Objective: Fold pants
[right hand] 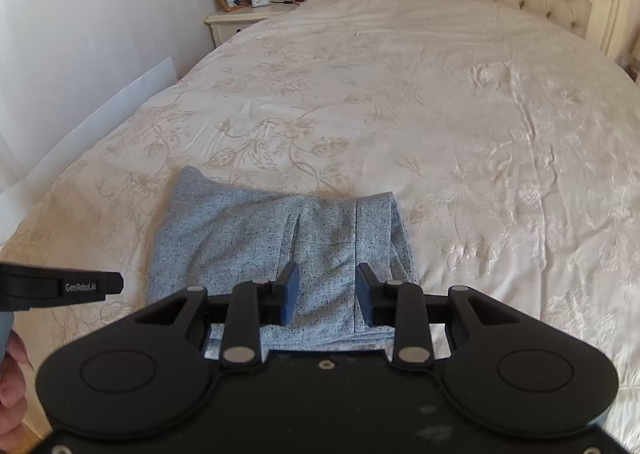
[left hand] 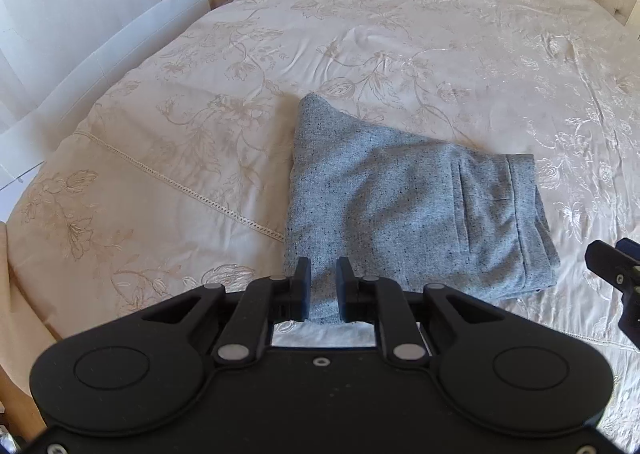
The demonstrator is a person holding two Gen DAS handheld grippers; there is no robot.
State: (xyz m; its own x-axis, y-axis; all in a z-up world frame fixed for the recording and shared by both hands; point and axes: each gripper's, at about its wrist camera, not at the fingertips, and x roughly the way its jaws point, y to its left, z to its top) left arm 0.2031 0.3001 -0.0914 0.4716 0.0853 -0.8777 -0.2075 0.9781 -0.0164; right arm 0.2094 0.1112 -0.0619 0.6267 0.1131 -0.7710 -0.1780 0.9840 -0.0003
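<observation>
The pants (left hand: 400, 205) are seen as a grey-blue flecked fabric, folded into a compact, roughly rectangular bundle. They are laid flat on the bed (left hand: 200, 133), near its foot edge. One corner at the far left is raised into a point. Seams and a stitched band are shown along the right side, where layered edges are stacked.

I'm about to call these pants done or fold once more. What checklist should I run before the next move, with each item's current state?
1. Grey pants lie folded on the bedspread: ok.
2. Fold edges line up: not ok, the far left corner pokes out.
3. Left gripper open, not clamping cloth: ok.
4. Right gripper open over the near edge: ok.
5. Layers underneath lie flat: cannot tell.
</observation>
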